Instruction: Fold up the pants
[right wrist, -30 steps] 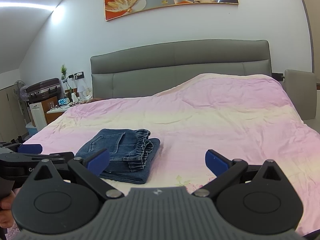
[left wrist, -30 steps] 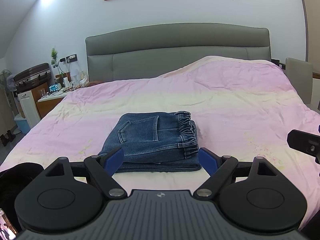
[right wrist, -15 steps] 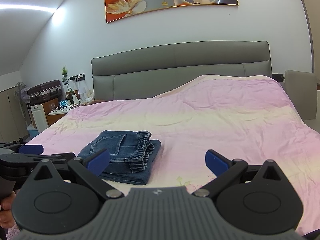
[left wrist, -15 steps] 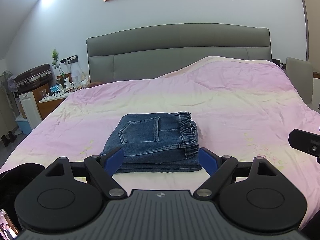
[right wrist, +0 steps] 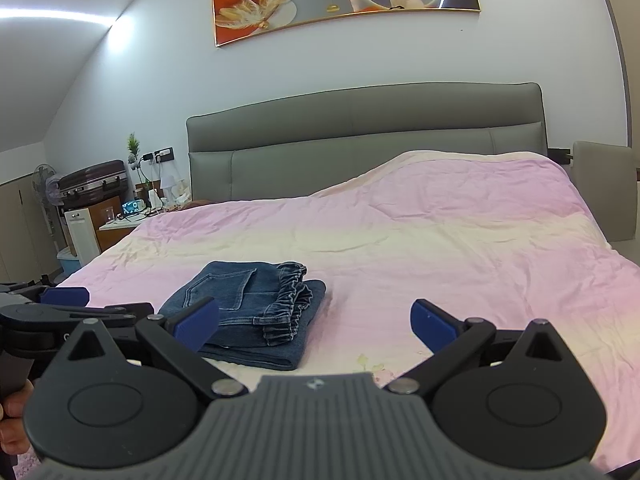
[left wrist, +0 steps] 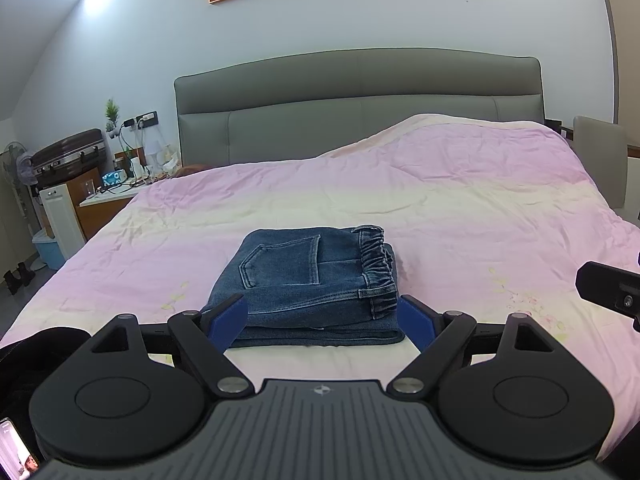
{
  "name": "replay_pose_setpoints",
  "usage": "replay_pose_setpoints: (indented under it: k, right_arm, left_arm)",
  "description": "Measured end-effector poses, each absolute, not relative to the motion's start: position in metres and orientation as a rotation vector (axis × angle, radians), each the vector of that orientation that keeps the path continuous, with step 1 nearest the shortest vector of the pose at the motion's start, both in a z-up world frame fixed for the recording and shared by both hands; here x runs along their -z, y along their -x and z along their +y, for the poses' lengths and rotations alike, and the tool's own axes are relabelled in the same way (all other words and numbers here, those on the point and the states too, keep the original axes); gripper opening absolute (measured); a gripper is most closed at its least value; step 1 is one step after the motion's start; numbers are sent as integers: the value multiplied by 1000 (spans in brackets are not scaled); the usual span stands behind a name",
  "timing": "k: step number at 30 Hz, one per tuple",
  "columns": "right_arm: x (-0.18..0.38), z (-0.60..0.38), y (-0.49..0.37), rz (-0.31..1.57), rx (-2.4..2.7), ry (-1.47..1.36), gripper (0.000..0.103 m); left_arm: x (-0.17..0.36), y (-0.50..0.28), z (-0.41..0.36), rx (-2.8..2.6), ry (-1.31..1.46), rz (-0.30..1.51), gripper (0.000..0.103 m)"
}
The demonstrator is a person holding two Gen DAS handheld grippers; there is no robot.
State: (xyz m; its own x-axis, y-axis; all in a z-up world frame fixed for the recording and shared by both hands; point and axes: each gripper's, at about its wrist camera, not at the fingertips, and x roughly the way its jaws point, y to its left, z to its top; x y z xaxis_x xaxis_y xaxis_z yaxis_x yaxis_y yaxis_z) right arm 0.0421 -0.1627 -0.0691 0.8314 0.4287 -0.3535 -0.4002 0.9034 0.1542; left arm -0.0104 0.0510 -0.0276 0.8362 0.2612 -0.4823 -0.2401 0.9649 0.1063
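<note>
The blue denim pants [left wrist: 308, 280] lie folded in a compact stack on the pink bed cover [left wrist: 460, 216], back pocket up and elastic waistband to the right. My left gripper [left wrist: 322, 322] is open and empty, held just in front of the stack's near edge. My right gripper [right wrist: 316, 320] is open and empty, to the right of the pants [right wrist: 248, 308] and short of them. The left gripper [right wrist: 64, 300] shows at the left edge of the right wrist view.
A grey padded headboard [left wrist: 360, 104] stands behind the bed. A nightstand with clutter [left wrist: 116, 188] and a suitcase [left wrist: 68, 156] are at the far left. A grey chair [left wrist: 600, 160] is at the right. A dark garment [left wrist: 36, 356] lies near left.
Both grippers have drawn back and lifted slightly, so the folded pants sit a little lower and farther in both views. The pants have not moved.
</note>
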Motion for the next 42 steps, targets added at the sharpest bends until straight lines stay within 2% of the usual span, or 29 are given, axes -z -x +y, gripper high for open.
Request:
replay_pose_setpoints:
  k: [42]
  right_arm:
    - [66,-161,-36,388,-457,-83,98]
  left_arm:
    - [12,20,47,-256,-27,467,99]
